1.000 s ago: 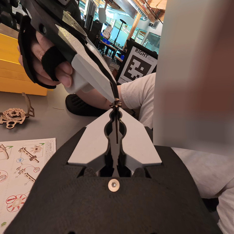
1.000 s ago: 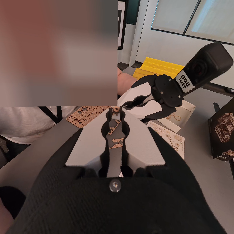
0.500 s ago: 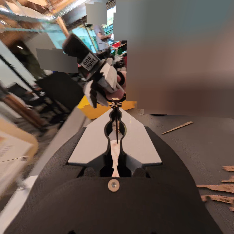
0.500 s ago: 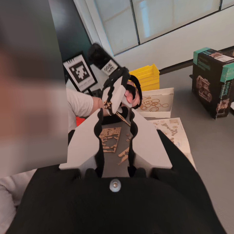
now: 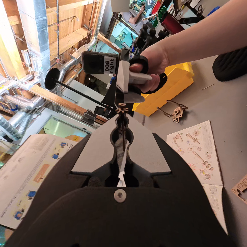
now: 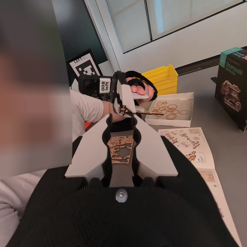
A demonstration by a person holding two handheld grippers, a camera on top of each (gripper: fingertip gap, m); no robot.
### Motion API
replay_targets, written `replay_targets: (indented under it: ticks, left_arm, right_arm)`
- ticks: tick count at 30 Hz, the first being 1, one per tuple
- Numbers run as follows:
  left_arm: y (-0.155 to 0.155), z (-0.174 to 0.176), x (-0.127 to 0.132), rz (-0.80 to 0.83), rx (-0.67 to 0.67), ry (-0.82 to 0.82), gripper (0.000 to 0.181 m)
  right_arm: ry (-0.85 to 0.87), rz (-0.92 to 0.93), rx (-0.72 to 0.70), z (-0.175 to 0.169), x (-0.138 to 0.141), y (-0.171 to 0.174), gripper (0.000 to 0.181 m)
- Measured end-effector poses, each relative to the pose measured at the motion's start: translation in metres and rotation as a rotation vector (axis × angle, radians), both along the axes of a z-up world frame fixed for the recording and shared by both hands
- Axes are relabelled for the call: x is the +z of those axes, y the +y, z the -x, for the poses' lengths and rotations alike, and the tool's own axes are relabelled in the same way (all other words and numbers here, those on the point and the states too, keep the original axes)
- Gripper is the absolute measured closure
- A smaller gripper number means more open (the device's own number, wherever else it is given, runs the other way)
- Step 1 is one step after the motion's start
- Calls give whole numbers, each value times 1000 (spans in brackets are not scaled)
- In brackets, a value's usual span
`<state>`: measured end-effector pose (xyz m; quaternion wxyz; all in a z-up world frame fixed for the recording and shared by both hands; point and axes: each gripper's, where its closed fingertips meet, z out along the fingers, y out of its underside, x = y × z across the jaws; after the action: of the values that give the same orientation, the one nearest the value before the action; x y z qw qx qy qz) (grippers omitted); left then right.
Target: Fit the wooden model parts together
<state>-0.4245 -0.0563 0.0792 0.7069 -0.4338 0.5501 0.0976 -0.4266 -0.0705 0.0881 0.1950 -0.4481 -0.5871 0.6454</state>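
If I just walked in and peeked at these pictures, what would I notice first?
Probably the left hand-held gripper, shut on a thin wooden stick with a tiny star gear at its tip, held up in the air. The right hand-held gripper is open just in front of it. Behind sit a yellow bin and a white tray of rubber bands.

Thin wooden rod (image 5: pixel 123 135) carries star-shaped gear (image 5: pixel 121 109) at its tip

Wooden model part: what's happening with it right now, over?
Left gripper shut on wooden axle piece. Right gripper open, empty, close by. Nothing between them.
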Motion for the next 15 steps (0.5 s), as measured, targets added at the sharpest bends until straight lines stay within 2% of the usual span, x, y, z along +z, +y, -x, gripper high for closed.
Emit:
replay_targets:
  ticks: [1, 4, 9, 15]
  left_arm:
    - [0, 0, 1, -16, 11, 8, 181]
    - [-1, -1, 0, -56, 15, 36, 181]
    - [-3, 0, 2, -178, 64, 110, 181]
    - [-11, -3, 6, -291, 73, 174, 181]
  right_arm:
    - [9, -18, -5, 1, 0, 0, 154]
    - [69, -95, -21, 3, 1, 1, 150]
    - [94, -87, 27, 3, 1, -7, 144]
    - [202, -339, -26, 5, 1, -11, 147]
